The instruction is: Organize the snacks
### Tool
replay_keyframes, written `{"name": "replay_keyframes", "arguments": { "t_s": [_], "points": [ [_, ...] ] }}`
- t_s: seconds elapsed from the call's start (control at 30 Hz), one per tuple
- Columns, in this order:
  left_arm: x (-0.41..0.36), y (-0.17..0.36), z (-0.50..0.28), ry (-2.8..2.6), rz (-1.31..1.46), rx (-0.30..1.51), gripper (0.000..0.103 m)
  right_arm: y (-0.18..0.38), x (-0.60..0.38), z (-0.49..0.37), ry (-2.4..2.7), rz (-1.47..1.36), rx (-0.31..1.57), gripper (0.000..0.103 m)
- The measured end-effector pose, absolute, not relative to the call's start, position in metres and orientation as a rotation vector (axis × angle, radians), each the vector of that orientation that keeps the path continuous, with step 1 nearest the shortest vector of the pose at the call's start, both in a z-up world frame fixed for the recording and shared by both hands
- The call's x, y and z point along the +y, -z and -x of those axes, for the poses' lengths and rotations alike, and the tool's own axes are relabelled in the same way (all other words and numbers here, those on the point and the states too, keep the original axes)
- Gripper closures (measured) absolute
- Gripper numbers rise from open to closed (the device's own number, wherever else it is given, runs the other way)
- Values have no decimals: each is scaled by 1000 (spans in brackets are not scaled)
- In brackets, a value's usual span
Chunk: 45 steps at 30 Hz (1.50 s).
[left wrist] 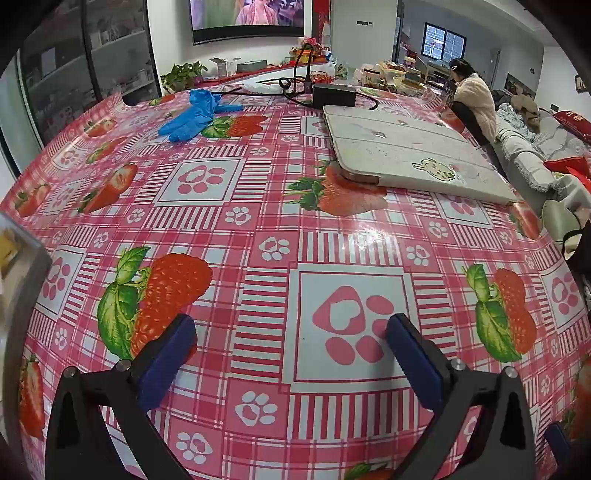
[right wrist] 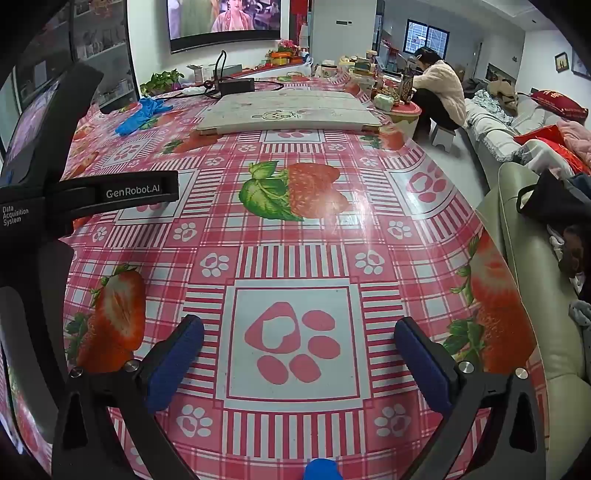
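White lettering reading "GenRobot.AI" and "Data Acquisition System" marks the black body of the left gripper (right wrist: pixel 110 194), seen at the left edge of the right wrist view. Both it (left wrist: pixel 291 332) and the right gripper (right wrist: pixel 299 332) hang over the table (left wrist: pixel 258 221) with jaws spread wide and nothing between the blue pads. The glossy pink checked cloth carries strawberries and paw prints. Farther back lie blue gloves (left wrist: pixel 195 114), a white folded board (left wrist: pixel 406 155) with a rabbit sticker, and a black box (left wrist: pixel 334 95) with cables. Beyond, a television (left wrist: pixel 247 18) plays; a seated person (right wrist: pixel 439 88) bends toward a crowded side table at right. No snacks can be made out on the cloth.
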<state>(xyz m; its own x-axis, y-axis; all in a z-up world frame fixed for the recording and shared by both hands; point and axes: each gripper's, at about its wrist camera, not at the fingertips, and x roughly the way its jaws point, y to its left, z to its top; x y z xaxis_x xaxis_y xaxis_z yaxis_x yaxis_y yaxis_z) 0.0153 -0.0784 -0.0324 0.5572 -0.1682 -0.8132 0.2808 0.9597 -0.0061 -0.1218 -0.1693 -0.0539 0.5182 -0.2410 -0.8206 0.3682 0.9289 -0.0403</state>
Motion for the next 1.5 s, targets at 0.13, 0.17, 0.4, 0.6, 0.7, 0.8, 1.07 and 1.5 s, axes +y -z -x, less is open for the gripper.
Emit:
{"name": "replay_keyframes", "arguments": {
  "t_s": [0.13, 0.17, 0.4, 0.6, 0.7, 0.8, 1.07, 1.5],
  "points": [
    [-78, 33, -16, 266, -129, 943, 0, 54, -169, 122, 366, -145, 958, 0],
    [-79, 32, -16, 266, -129, 943, 0, 54, -169, 122, 366, -145, 958, 0],
    [-78, 33, -17, 266, -128, 943, 0, 54, -170, 122, 365, -145, 959, 0],
    [-78, 33, -17, 266, -127, 943, 0, 54, -169, 122, 366, -145, 959, 0],
    [-78, 34, -17, 266, -127, 942, 0, 54, -169, 122, 366, -145, 959, 0],
    [-78, 34, -17, 266, -127, 942, 0, 54, -169, 122, 366, -145, 959, 0],
    [-79, 33, -17, 266, -126, 942, 0, 54, -170, 122, 367, -145, 958, 0],
    [-79, 34, -18, 266, -126, 942, 0, 54, -169, 122, 367, -145, 958, 0]
  ]
}}
